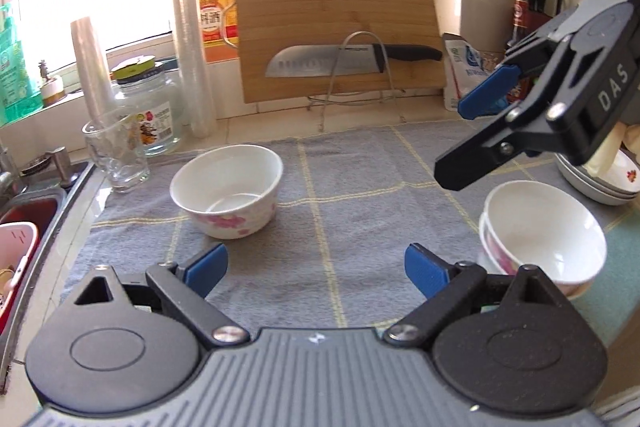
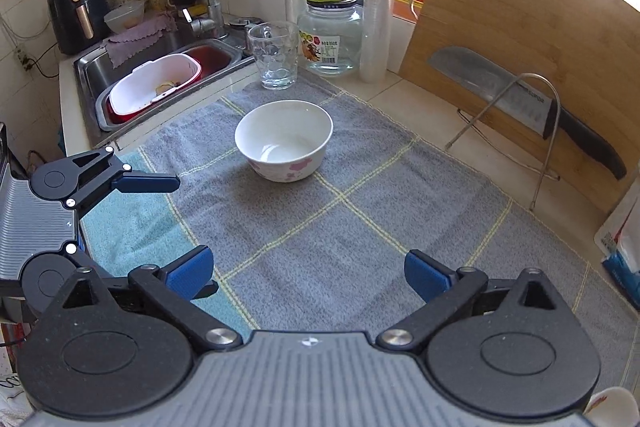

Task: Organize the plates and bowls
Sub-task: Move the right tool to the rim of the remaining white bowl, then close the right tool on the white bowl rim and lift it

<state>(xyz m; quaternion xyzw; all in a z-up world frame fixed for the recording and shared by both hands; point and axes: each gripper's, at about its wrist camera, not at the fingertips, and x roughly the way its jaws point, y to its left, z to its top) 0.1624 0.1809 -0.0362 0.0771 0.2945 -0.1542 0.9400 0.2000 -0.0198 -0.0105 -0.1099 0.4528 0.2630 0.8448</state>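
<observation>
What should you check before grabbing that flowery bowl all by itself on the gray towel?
1. Left gripper open, nothing between the fingers: ok.
2. Right gripper open, nothing between the fingers: ok.
3. Lone bowl upright on the gray towel: ok.
4. Space around that bowl free; glass stands apart from it: ok.
5. Stacked bowls sitting steady: cannot tell.
6. Knife parked on its rack, away from the bowl: ok.
</observation>
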